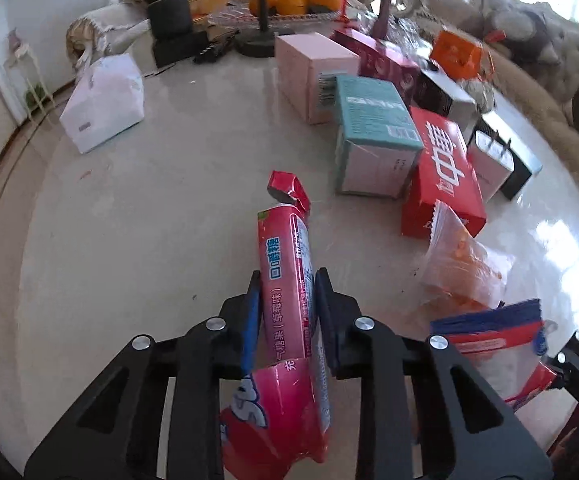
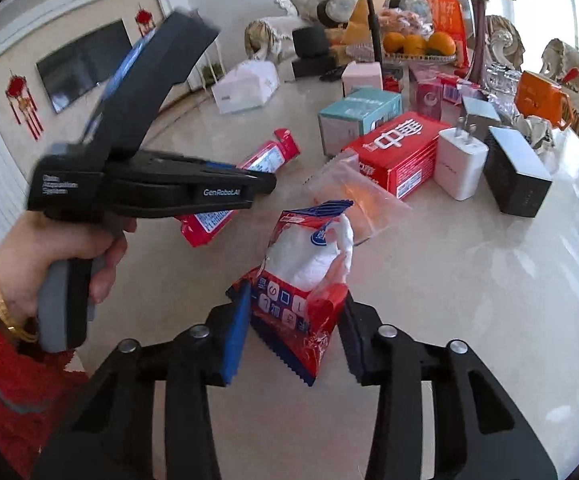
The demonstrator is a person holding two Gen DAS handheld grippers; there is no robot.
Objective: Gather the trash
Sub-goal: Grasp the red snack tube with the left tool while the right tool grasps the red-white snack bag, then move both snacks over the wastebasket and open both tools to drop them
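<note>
My left gripper (image 1: 288,280) is shut on a long pink-red candy wrapper (image 1: 289,280), which sticks out forward above the table; the wrapper also shows in the right wrist view (image 2: 265,160) behind the left gripper's body (image 2: 149,188). My right gripper (image 2: 294,300) is shut on a red, white and blue snack bag (image 2: 305,276), with its jaws fairly wide apart around it. That bag shows at the lower right of the left wrist view (image 1: 493,344). A clear orange-tinted plastic bag (image 2: 353,196) lies on the table just beyond it.
The round marble table (image 2: 489,300) holds a red carton (image 2: 397,152), a teal box (image 2: 357,116), a pink box (image 1: 309,76), a white charger (image 2: 461,164), a black box (image 2: 517,176), a white tissue pack (image 1: 101,100) and a fruit tray (image 2: 417,46) at the back.
</note>
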